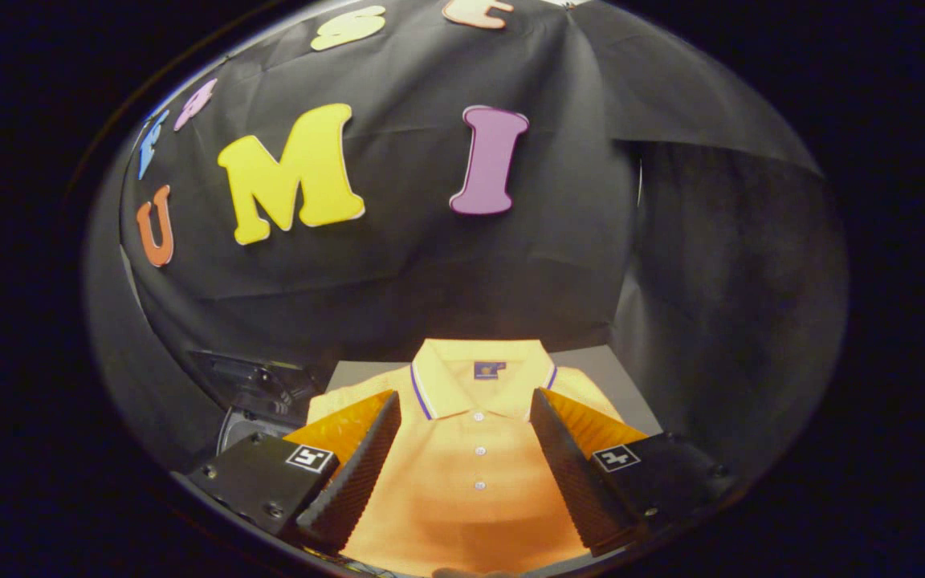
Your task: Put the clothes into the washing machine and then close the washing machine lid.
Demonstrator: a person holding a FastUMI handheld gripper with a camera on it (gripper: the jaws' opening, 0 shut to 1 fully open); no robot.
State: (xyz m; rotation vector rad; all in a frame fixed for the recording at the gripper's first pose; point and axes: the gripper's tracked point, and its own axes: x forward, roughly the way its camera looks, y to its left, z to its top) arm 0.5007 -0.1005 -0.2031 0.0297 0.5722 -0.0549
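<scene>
A folded orange polo shirt (470,457) with a striped collar and white buttons lies flat on a grey surface (615,377). My gripper (466,401) hovers over it, open, with the button placket showing between the two fingers. The left finger (358,466) and the right finger (575,466) stand wide apart above the shirt's shoulders, and nothing is held. To the left of the shirt, beyond the left finger, I see part of a dark machine (258,385) with a curved rim; its lid and drum are mostly hidden.
The booth's black cloth wall (430,265) rises right behind the shirt and wraps round to the right. The grey surface ends just behind the collar and to the right of the shirt.
</scene>
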